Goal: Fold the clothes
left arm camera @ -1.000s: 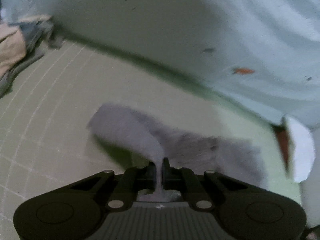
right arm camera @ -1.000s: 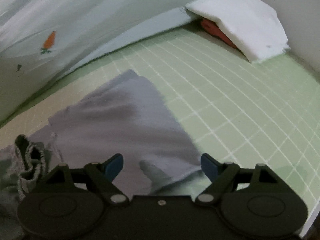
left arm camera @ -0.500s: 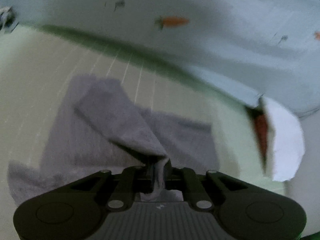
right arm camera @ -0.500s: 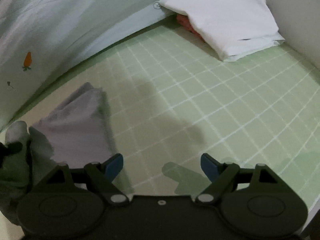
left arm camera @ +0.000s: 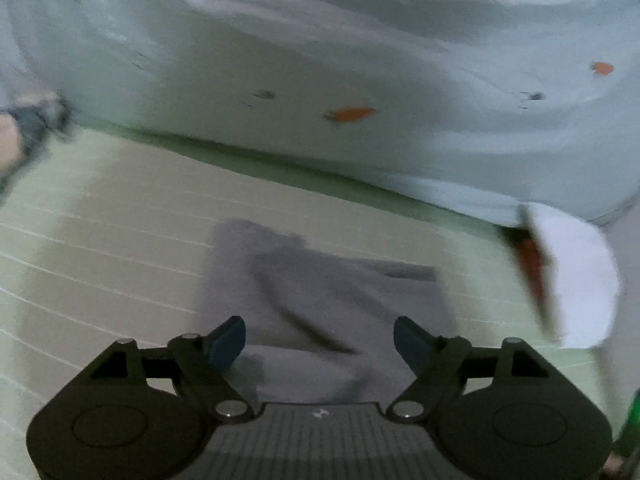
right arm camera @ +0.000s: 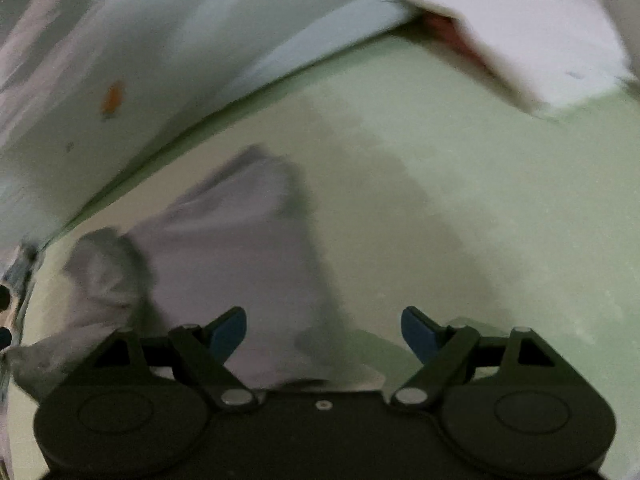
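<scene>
Left gripper (left arm camera: 320,340): your jaws opening, pads clear of cloth, nothing gripped. Grey garment (left arm camera: 320,304) lies folded on green grid mat (left arm camera: 100,248), directly at 12 o'clock. Right gripper (right arm camera: 324,332): jaws released wide, empty; garment at 10 o'clock. White folded pile (right arm camera: 540,40) at 1 o'clock, well apart.

Dim, motion-blurred, fisheye-warped, black corners

Both wrist views look down, sharing the grey garment (left arm camera: 328,304).
</scene>
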A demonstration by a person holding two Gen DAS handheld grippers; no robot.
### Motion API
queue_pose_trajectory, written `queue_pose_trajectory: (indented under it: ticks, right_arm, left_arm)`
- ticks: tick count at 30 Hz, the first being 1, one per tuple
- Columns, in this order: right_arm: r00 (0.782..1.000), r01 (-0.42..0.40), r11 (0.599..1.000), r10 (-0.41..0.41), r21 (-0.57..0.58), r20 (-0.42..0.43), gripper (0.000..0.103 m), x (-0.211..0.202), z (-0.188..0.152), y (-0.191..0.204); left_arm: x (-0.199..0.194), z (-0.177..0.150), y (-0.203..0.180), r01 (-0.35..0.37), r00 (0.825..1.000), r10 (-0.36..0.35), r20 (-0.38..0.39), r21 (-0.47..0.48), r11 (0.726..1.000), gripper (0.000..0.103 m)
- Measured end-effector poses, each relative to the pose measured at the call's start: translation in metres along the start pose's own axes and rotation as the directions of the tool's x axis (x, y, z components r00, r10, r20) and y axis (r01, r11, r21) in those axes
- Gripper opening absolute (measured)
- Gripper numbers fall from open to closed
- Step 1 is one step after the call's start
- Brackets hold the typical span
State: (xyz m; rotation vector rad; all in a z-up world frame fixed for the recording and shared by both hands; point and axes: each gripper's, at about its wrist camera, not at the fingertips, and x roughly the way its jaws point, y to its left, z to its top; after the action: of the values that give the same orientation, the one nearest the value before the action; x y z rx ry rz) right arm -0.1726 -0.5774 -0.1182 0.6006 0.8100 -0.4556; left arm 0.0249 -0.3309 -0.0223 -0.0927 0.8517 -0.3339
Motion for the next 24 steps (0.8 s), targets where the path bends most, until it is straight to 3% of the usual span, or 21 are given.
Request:
queue_pose_trajectory:
  ticks: [5, 11, 15, 18, 19, 20, 22, 24]
  right_arm:
    - [0.997, -0.078, 0.990, 0.076, -0.121, -0.024, 0.085, 0.025, 0.012, 0.064]
    - [0.978, -0.205, 0.961, 0.191, -0.186, -0.086, 0.082, 0.053, 0.022, 0.115]
    - [0.967, -0.236, 0.944, 0.206, -0.230, -0.151, 0.069, 0.076, 0.020, 0.139]
    - [0.961, -0.253, 0.929, 0.209, -0.269, -0.183, 0.054, 0.089, 0.016, 0.150]
    - [0.958, -0.260, 0.925, 0.212, -0.278, -0.192, 0.042, 0.092, 0.015, 0.152]
    - [0.956, -0.267, 0.920, 0.215, -0.287, -0.202, 0.037, 0.095, 0.014, 0.154]
    - [0.957, -0.270, 0.908, 0.217, -0.319, -0.194, 0.008, 0.094, 0.012, 0.155]
    - [0.960, -0.270, 0.898, 0.224, -0.348, -0.167, 0.006, 0.086, 0.012, 0.154]
  left_arm:
    - [0.011, -0.004, 0.052, -0.109, 0.994, 0.104, -0.043, -0.122, 0.987, 0.082]
    - [0.037, -0.008, 0.077, -0.116, 0.990, 0.098, -0.098, -0.198, 0.973, 0.082]
    - [0.056, -0.007, 0.085, -0.095, 0.987, 0.065, -0.150, -0.198, 0.976, 0.082]
    - [0.071, -0.008, 0.087, -0.089, 0.982, 0.053, -0.181, -0.197, 0.976, 0.082]
    - [0.076, -0.009, 0.087, -0.085, 0.981, 0.048, -0.189, -0.198, 0.976, 0.082]
    - [0.077, -0.010, 0.087, -0.085, 0.980, 0.046, -0.192, -0.199, 0.976, 0.082]
    - [0.080, -0.013, 0.087, -0.085, 0.979, 0.044, -0.198, -0.201, 0.976, 0.082]
    - [0.082, -0.013, 0.087, -0.083, 0.979, 0.042, -0.197, -0.204, 0.976, 0.082]
